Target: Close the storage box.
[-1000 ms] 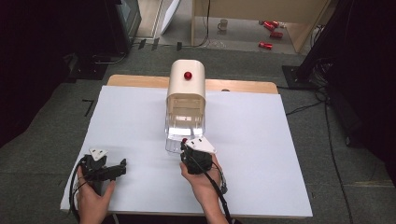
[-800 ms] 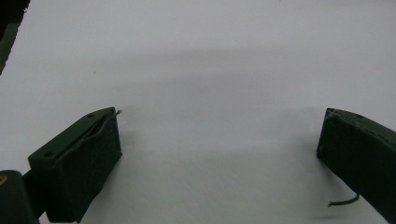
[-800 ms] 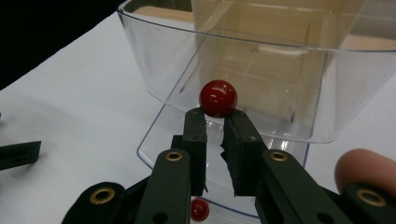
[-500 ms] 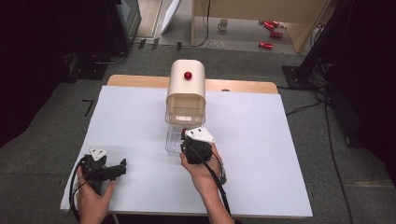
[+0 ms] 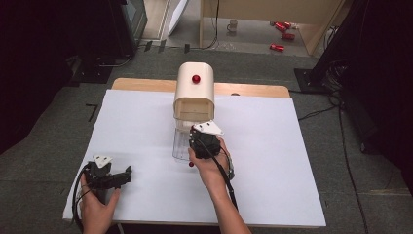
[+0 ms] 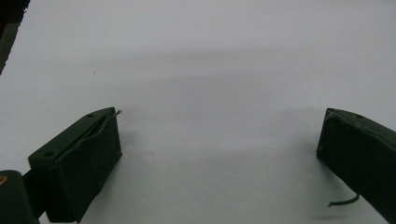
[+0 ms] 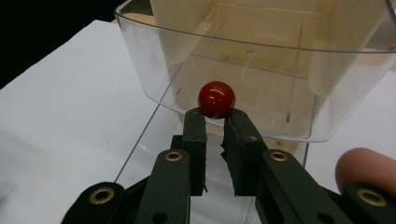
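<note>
Right gripper is pinching the drawer's red knob, jaws nearly closed. Clear drawer is sitting half out of the box; looks light, rigid, slick. Left gripper is resting wide open, empty, on the worktop.

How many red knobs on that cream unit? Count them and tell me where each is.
2. One red knob sits atop the cream housing; the other is on the clear drawer's front, at the right gripper's fingers. The far side could hide more.
</note>
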`<control>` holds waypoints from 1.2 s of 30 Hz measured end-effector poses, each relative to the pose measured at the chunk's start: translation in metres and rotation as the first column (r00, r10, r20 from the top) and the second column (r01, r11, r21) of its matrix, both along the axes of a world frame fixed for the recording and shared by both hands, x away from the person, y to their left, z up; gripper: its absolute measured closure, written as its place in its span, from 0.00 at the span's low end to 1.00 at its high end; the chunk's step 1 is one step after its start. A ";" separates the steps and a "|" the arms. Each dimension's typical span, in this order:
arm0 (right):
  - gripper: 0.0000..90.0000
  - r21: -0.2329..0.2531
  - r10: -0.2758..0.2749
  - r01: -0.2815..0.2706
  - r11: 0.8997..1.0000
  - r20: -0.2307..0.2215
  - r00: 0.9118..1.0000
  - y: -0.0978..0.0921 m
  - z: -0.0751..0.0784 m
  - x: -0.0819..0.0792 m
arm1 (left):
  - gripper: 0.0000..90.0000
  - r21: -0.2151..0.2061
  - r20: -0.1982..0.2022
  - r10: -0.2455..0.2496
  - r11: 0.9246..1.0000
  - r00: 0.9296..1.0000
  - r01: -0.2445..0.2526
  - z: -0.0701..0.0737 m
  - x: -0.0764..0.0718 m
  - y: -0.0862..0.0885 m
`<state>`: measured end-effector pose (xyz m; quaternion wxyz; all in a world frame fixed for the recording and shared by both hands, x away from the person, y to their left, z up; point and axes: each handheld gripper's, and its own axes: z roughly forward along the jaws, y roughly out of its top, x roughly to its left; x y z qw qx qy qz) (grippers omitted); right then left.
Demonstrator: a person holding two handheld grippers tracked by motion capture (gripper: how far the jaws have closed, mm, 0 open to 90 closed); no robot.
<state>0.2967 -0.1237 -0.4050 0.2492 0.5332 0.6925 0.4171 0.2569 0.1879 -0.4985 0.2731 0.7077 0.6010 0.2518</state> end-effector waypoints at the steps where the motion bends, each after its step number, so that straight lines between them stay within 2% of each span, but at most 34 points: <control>1: 0.89 0.000 0.000 0.000 1.000 0.000 1.000 0.000 0.000 0.000 | 0.00 0.000 0.000 0.000 1.000 1.000 0.000 0.000 0.000 0.000; 15: 0.89 -0.004 -0.025 0.025 1.000 -0.002 1.000 0.001 0.000 0.026 | 0.00 0.000 0.000 -0.001 1.000 1.000 0.001 0.000 0.000 0.000; 28: 0.88 -0.005 -0.024 0.024 1.000 0.011 1.000 0.001 -0.002 0.034 | 0.00 0.000 -0.001 -0.001 1.000 1.000 0.001 0.000 0.000 0.000; 29: 0.75 0.008 -0.013 0.013 1.000 0.004 1.000 0.000 -0.002 0.033 | 0.00 0.000 -0.001 -0.001 1.000 1.000 0.001 0.000 0.000 0.000; 30: 0.75 0.008 -0.013 0.013 1.000 0.004 1.000 0.000 -0.002 0.033 | 0.00 0.000 -0.001 -0.001 1.000 1.000 0.001 0.000 0.000 0.000; 32: 0.54 0.036 0.023 -0.022 0.999 -0.026 0.999 0.000 -0.003 0.031 | 0.00 0.000 -0.002 -0.001 1.000 1.000 0.001 0.000 0.000 0.000; 33: 0.41 0.035 0.035 -0.033 0.999 -0.033 0.999 0.000 -0.004 0.029 | 0.00 0.001 -0.002 -0.001 1.000 1.000 0.001 0.000 0.000 0.000; 36: 0.02 -0.016 0.066 -0.067 0.998 -0.062 0.996 0.002 -0.007 0.018 | 0.00 0.001 0.000 -0.001 1.000 1.000 0.001 0.000 0.000 0.000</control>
